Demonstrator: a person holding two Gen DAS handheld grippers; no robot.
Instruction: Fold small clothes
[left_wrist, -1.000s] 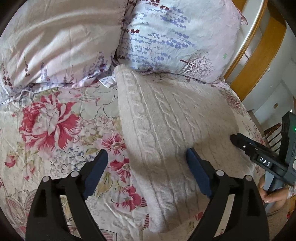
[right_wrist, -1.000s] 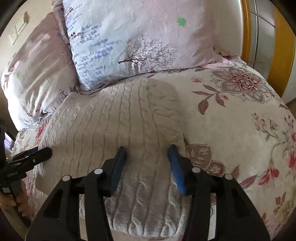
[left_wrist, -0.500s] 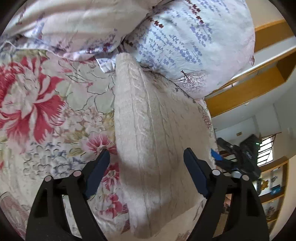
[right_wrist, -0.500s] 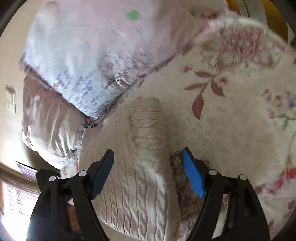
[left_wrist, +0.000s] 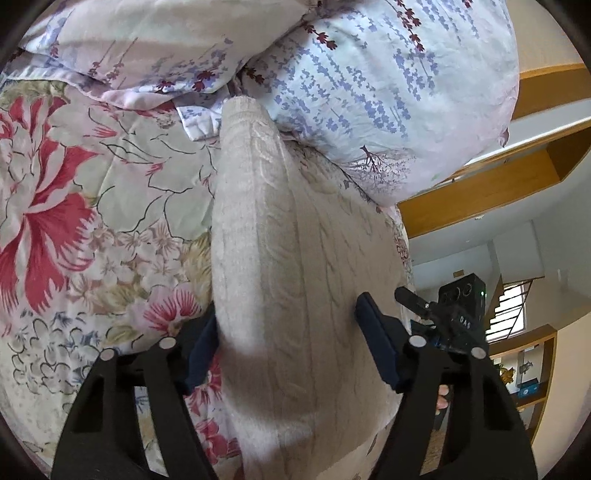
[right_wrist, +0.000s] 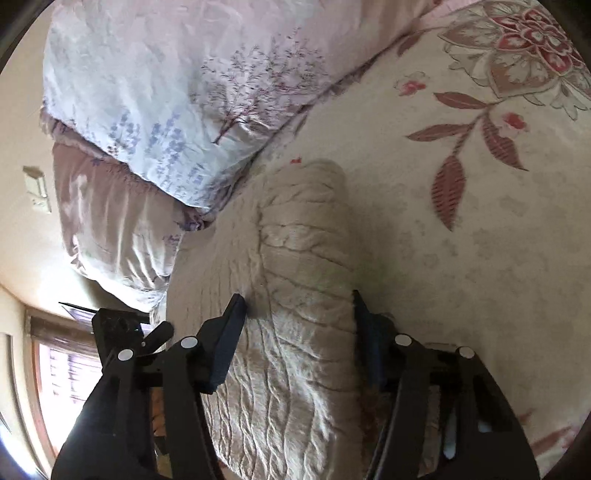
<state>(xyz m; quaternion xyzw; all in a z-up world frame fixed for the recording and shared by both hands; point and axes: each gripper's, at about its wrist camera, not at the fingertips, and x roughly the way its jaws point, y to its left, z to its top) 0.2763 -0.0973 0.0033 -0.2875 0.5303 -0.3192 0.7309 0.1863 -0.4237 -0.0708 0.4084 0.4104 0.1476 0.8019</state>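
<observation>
A folded cream cable-knit sweater (left_wrist: 295, 266) lies on the flowered bedspread (left_wrist: 92, 221), its far end against the pillows. My left gripper (left_wrist: 288, 336) is open, its jaws straddling the sweater's left folded edge near its front end. My right gripper (right_wrist: 299, 317) is open, its jaws straddling the sweater's (right_wrist: 295, 295) right folded edge. The right gripper's body shows in the left wrist view (left_wrist: 454, 314), and the left gripper's body in the right wrist view (right_wrist: 122, 328). Neither gripper holds the fabric.
Two flower-print pillows (left_wrist: 369, 85) lean at the head of the bed, also in the right wrist view (right_wrist: 177, 96). A wooden headboard (left_wrist: 498, 181) stands behind them. The bedspread (right_wrist: 480, 221) stretches right of the sweater.
Both grippers have tilted and moved down onto the sweater's side edges. The right gripper's jaws have opened wider than one second ago.
</observation>
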